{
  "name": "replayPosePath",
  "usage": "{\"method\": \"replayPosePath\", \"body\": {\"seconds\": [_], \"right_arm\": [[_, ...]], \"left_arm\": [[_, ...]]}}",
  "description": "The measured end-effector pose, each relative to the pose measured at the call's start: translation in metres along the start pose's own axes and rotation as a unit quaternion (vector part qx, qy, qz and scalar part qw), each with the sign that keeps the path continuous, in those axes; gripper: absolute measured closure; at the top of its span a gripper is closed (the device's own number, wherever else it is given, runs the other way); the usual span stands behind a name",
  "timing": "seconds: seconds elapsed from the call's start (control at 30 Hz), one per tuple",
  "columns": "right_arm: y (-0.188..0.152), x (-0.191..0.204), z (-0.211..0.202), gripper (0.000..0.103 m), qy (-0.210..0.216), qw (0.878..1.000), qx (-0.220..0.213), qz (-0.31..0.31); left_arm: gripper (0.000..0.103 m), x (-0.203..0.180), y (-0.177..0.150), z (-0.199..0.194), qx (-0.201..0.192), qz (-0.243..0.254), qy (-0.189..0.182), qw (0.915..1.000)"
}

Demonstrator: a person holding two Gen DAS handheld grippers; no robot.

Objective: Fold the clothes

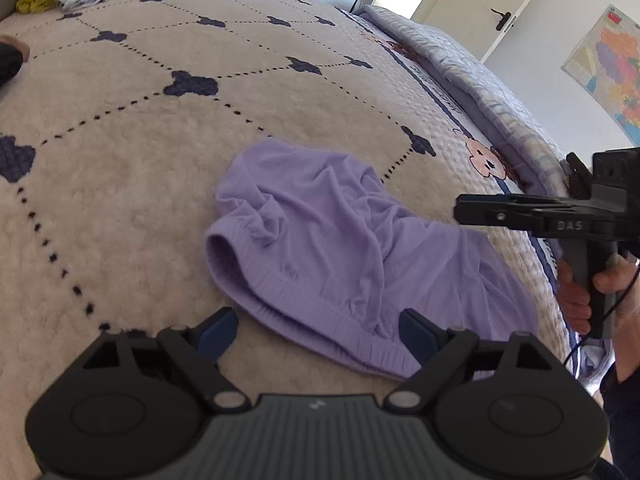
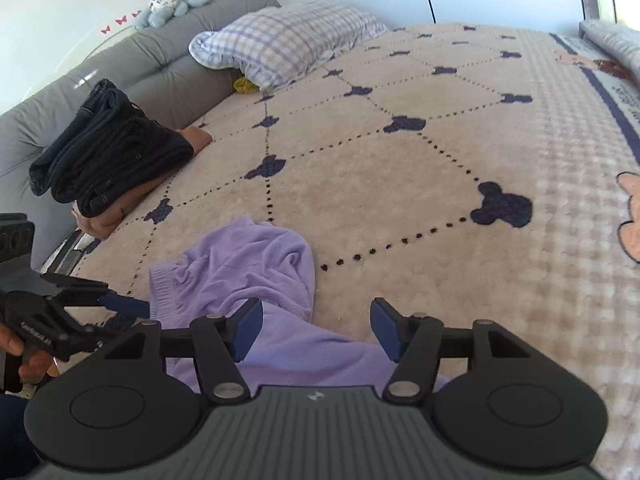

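Observation:
A crumpled lilac garment with an elastic waistband lies on the beige fleece blanket. My left gripper hangs open just over the waistband, one blue pad on each side of it and neither pressing the cloth. In the left wrist view my right gripper comes in from the right above the garment's other end, with a hand on its grip. From the right wrist view, the right gripper stands open over the lilac garment, cloth lying under its left pad. The left gripper shows at the left edge by the waistband.
A stack of folded black clothes rests on a brown garment near the grey headboard. A checked pillow and a small yellow item lie at the head of the bed. A quilt runs along the far bed edge.

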State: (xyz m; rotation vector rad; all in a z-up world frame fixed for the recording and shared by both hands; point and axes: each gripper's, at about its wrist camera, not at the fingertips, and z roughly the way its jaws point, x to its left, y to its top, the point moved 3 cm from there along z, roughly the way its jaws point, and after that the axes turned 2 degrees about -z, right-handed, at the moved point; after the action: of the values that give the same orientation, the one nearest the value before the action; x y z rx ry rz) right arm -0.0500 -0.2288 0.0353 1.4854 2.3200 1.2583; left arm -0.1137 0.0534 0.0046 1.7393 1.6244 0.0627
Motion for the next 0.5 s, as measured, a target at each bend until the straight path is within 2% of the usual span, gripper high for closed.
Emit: {"method": "replayPosePath", "body": {"seconds": [0.1,0.13,0.17,0.2,0.23,0.27,0.37,0.4,0.5], "right_arm": [[-0.009,-0.006,0.03,0.038,0.036,0.998,0.029,0.047],[-0.013,-0.001,0.035,0.038,0.05,0.997,0.024,0.055],[-0.017,0.005,0.04,0.04,0.057,0.997,0.018,0.055],[-0.019,0.016,0.043,0.054,0.052,0.998,0.013,0.039],[-0.02,0.026,0.044,0.08,0.039,0.999,0.014,0.018],[-0.019,0.034,0.043,0.085,0.023,1.0,0.01,0.004],[-0.011,0.035,0.024,0.09,-0.006,0.999,-0.041,0.015],[-0.006,0.031,0.012,0.09,-0.016,0.997,-0.068,0.025],[0.028,0.014,-0.045,0.091,-0.053,0.98,-0.177,0.071]], "left_arm": [[0.009,0.012,0.01,0.01,-0.026,-0.052,-0.028,0.9979],[0.025,0.013,0.013,0.013,-0.037,-0.057,-0.034,0.9971],[0.085,0.011,0.017,0.016,-0.041,-0.05,-0.028,0.9975],[0.096,0.009,0.021,0.019,-0.036,-0.046,-0.014,0.9982],[0.099,0.007,0.027,0.017,-0.042,-0.051,-0.017,0.9977],[0.099,0.005,0.034,0.013,-0.052,-0.058,-0.025,0.9966],[0.099,-0.022,0.068,-0.017,-0.112,-0.03,-0.044,0.9923],[0.099,-0.038,0.087,-0.03,-0.13,-0.024,-0.066,0.989],[0.099,-0.096,0.145,-0.07,-0.175,0.005,-0.124,0.9767]]}}
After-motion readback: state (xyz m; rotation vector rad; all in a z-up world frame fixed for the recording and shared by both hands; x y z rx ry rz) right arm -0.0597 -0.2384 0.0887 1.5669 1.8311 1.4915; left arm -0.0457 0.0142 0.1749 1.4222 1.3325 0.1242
